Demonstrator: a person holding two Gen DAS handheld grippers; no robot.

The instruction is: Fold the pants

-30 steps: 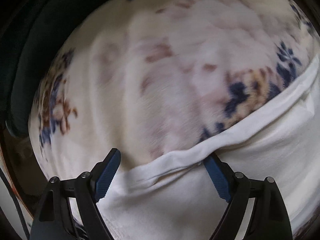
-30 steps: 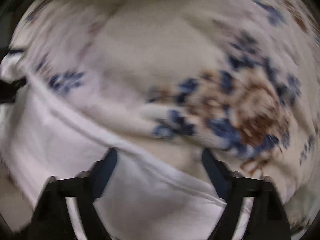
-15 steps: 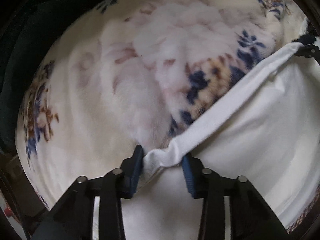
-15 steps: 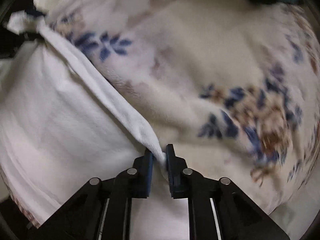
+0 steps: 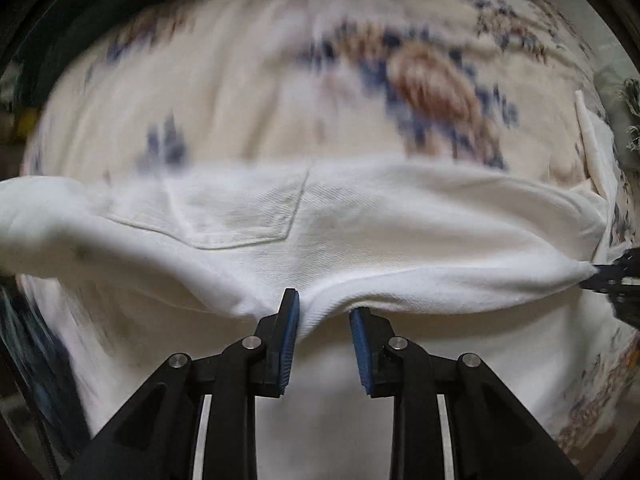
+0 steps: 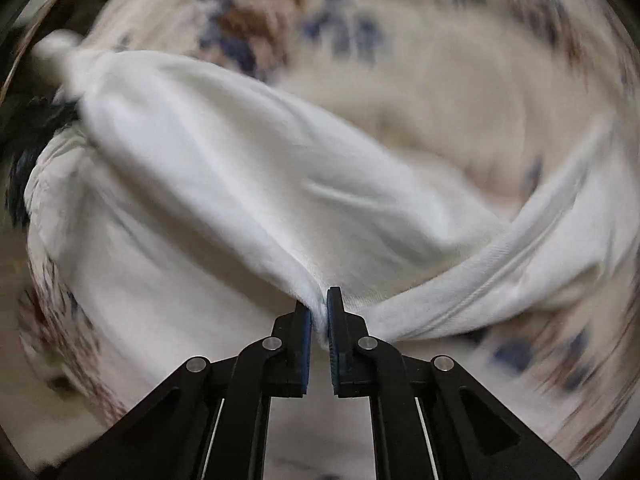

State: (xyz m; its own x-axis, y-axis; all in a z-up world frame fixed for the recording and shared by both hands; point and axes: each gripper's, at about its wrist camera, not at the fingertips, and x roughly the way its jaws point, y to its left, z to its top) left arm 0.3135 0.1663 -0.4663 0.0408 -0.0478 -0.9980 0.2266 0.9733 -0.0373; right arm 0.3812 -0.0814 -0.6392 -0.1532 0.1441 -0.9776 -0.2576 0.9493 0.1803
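Observation:
White pants (image 5: 360, 224) with a back pocket (image 5: 240, 216) hang lifted over a cream floral blanket (image 5: 280, 92). My left gripper (image 5: 324, 312) is shut on a thick folded edge of the pants, its blue pads (image 5: 290, 336) apart around the cloth. My right gripper (image 6: 320, 308) is shut tight on another edge of the white pants (image 6: 224, 184), which stretch up and left toward the other gripper (image 6: 44, 128). In the left wrist view the right gripper (image 5: 616, 276) shows at the far right, pinching the same stretched edge.
The floral blanket (image 6: 440, 92) with blue and brown flowers covers the surface under the pants. A dark edge (image 5: 80, 20) runs along the blanket's far side in the left wrist view.
Both grippers closed on the pants' edge and have lifted it off the blanket. The cloth is now stretched between them and the pocket side has come into view.

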